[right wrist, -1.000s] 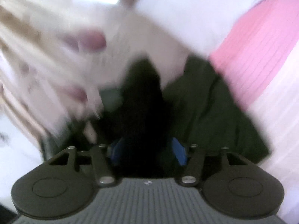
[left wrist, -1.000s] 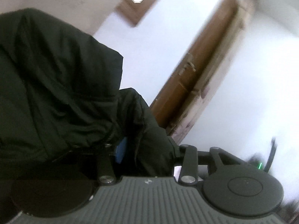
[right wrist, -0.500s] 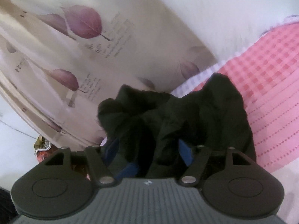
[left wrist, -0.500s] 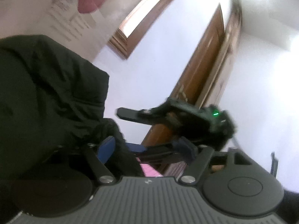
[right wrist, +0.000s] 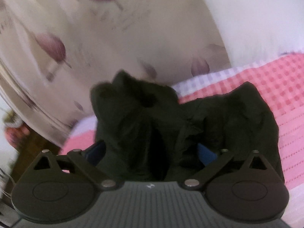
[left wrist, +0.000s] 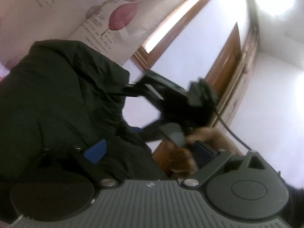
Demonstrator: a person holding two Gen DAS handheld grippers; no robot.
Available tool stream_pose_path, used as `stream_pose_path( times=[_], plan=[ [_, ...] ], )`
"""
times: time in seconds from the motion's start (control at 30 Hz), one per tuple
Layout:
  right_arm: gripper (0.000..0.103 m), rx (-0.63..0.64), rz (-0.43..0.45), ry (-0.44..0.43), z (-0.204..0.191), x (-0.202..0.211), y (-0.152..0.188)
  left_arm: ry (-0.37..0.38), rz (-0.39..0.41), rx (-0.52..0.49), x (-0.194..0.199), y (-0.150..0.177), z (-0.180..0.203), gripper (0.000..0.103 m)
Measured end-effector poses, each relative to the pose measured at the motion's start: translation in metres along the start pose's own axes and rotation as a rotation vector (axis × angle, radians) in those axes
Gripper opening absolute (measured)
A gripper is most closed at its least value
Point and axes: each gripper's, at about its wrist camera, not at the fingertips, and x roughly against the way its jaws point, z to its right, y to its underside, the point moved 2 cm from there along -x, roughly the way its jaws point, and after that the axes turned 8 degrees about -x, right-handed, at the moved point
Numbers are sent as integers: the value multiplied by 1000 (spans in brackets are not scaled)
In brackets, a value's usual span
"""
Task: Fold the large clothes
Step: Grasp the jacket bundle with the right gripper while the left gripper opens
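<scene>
A large dark green jacket (left wrist: 57,102) fills the left half of the left wrist view, bunched and hanging. My left gripper (left wrist: 150,150) has its jaws opening. Its left blue pad (left wrist: 95,151) lies against the cloth and its right pad (left wrist: 204,150) stands well clear. My right gripper (left wrist: 140,110) shows ahead, blurred, fingers spread toward the jacket's edge, with a hand (left wrist: 212,134) behind it. In the right wrist view the jacket (right wrist: 144,117) is heaped on the pink checked bedspread (right wrist: 281,79). The right gripper (right wrist: 152,152) is opening around loose folds that lie between its blue pads (right wrist: 207,153).
A cream curtain with purple leaf prints (right wrist: 95,43) hangs behind the bed. A wooden door (left wrist: 224,62) and a window frame (left wrist: 161,38) stand in white walls. A dark cable (left wrist: 231,133) trails from the right gripper. A low wooden piece (right wrist: 28,146) sits left of the bed.
Both grippers' jaws have spread wide and let the jacket go slack. The right gripper has come closer in the left wrist view. The right wrist view has risen above the heap.
</scene>
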Motion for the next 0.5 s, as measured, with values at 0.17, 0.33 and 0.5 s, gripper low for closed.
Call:
stream_pose_path(
  times=[0.17,0.33,0.5],
  plan=[
    [25,248,41,40,-19,-17,9,-10,-7,-47,-1,-2,9,98],
    [9,449,154,29,-50,14,-8,-38,46,-72,15,-23,24,103],
    [6,412,234,16,-23,41,-38,-36,60,-64,11,-28,32,103]
  ],
)
